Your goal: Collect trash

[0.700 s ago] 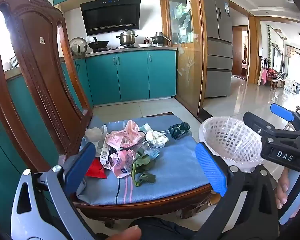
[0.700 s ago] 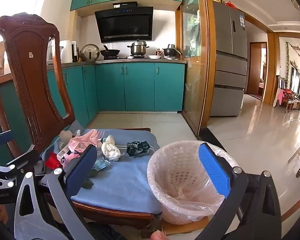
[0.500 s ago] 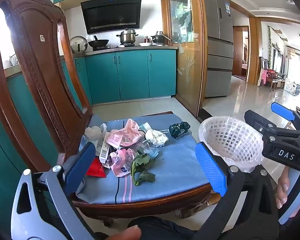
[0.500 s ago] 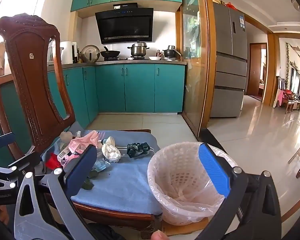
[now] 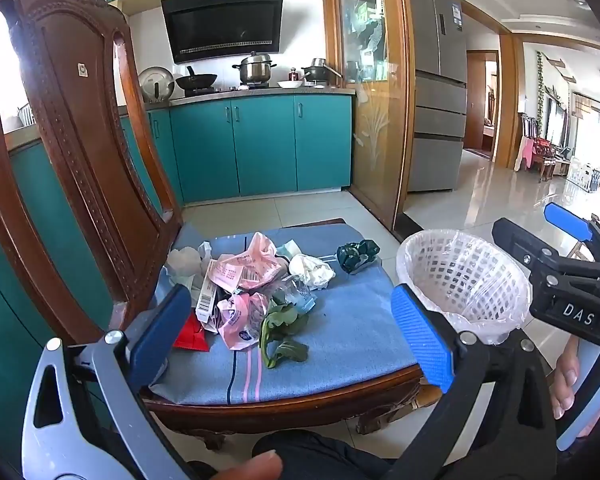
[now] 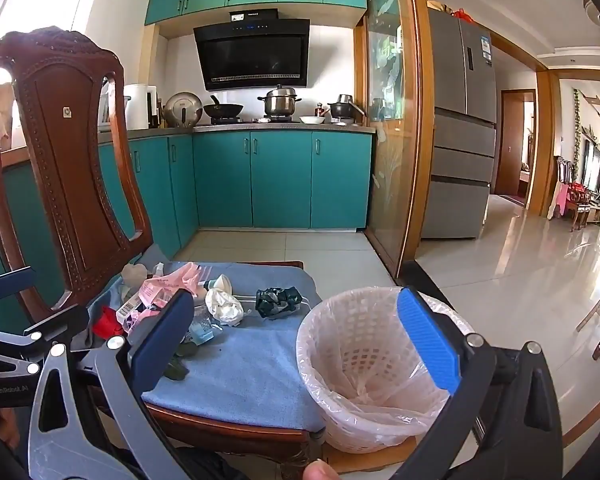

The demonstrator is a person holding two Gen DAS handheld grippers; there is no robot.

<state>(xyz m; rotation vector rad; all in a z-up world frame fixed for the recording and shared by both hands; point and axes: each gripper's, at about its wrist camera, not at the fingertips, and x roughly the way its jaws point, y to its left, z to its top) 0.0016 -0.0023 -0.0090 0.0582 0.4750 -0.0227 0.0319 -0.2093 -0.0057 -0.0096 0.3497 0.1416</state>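
left tongs (image 5: 292,320): spread wide, nothing held, hanging near the chair seat | right tongs (image 6: 300,336): spread wide, nothing held, over the near edge of the lined wastebasket (image 6: 364,364) | trash pile (image 5: 256,280): pink wrappers, tissue, green leaves, on the blue seat cushion (image 5: 348,328), left of the wastebasket | dark green crumpled wrapper (image 5: 357,254): far right of the cushion
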